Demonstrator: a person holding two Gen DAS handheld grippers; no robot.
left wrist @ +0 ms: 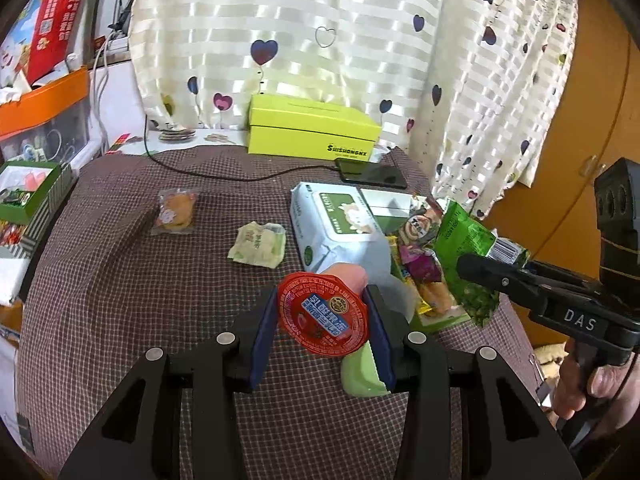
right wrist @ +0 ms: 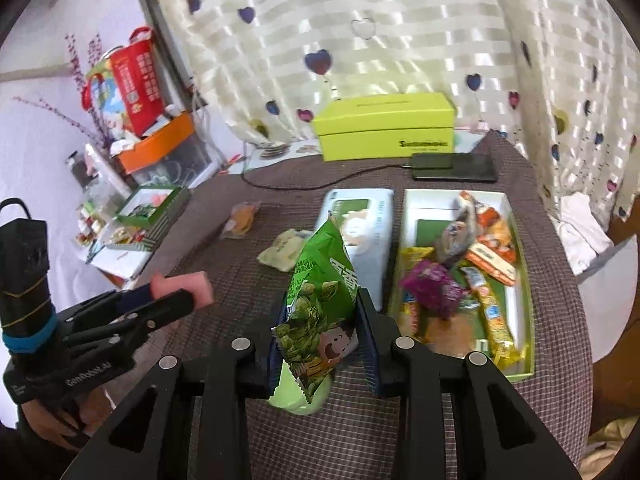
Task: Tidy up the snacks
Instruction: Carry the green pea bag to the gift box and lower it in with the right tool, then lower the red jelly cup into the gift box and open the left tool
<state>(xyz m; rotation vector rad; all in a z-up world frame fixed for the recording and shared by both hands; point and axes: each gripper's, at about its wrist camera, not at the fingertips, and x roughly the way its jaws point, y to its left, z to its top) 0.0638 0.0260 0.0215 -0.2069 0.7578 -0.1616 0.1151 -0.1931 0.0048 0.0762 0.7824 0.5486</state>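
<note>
The left gripper point(left wrist: 322, 332) is clamped on a round jelly cup point(left wrist: 323, 317), pink plastic with a crinkled red foil lid, held above the checked cloth of the surface point(left wrist: 120, 300). The right gripper point(right wrist: 320, 340) is clamped on a glossy green snack bag point(right wrist: 318, 312) with serrated ends, held upright just left of the snack tray point(right wrist: 524, 264). A pale green rounded thing point(right wrist: 298, 394) lies on the cloth under the bag; what it is I cannot tell.

The tray, a shallow rectangular card box with white walls, holds a loose heap of foil packets in yellow, orange and purple. Touching its left wall lies a soft pale wipes pack point(right wrist: 368, 236). Left of that pack rest a crumpled cream wrapper point(left wrist: 258, 246) and, further left, a clear-wrapped cookie point(left wrist: 176, 212). Behind the tray a flat black phone point(right wrist: 454, 167) lies plugged into a cable, and behind it stands a lime cardboard box point(right wrist: 384, 126) against a heart-printed curtain point(left wrist: 320, 40).

Only the right wrist view shows the tray's full interior; the left wrist view catches its near corner behind the other gripper and shows the cup's lid face-on.
</note>
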